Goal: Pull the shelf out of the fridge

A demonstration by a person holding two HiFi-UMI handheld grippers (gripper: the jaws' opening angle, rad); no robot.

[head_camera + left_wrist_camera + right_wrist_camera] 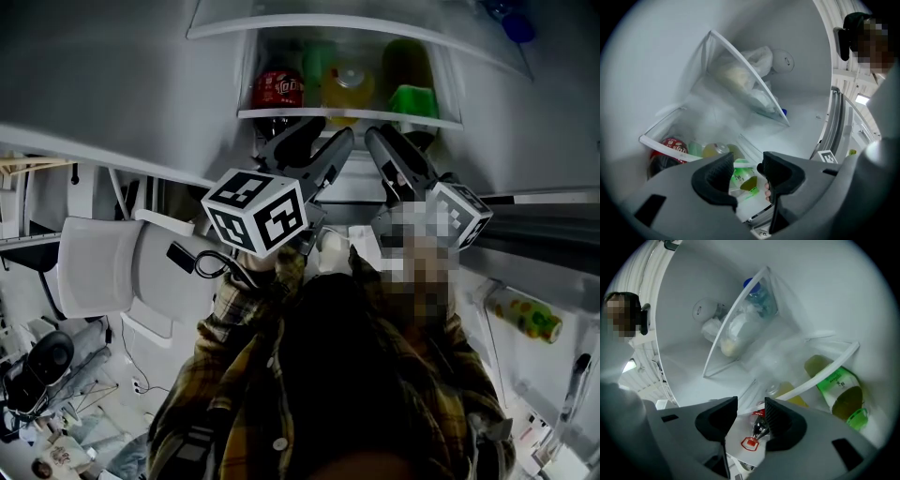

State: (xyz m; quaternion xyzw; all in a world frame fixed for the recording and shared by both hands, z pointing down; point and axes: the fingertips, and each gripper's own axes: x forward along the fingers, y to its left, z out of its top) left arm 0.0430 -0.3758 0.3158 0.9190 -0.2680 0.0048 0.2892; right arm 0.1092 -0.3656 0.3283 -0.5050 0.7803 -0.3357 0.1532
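White fridge (656,56) walls fill both gripper views. The shelf (349,114) sits in its slots just beyond both jaws. Its front rim runs off left of the left gripper (747,171) and off right of the right gripper (751,413). Both jaws stand apart, clamped on nothing; the rim shows past their tips, and no pad seems to touch it. Bottles (349,86) stand crowded on the shelf, farther in than the jaws.

Closing from here would likely catch air or a bottle, not the rim. If one side is pulled harder, the shelf could skew and jam. A jerk could topple the bottles forward, and the loaded shelf may drop once free.
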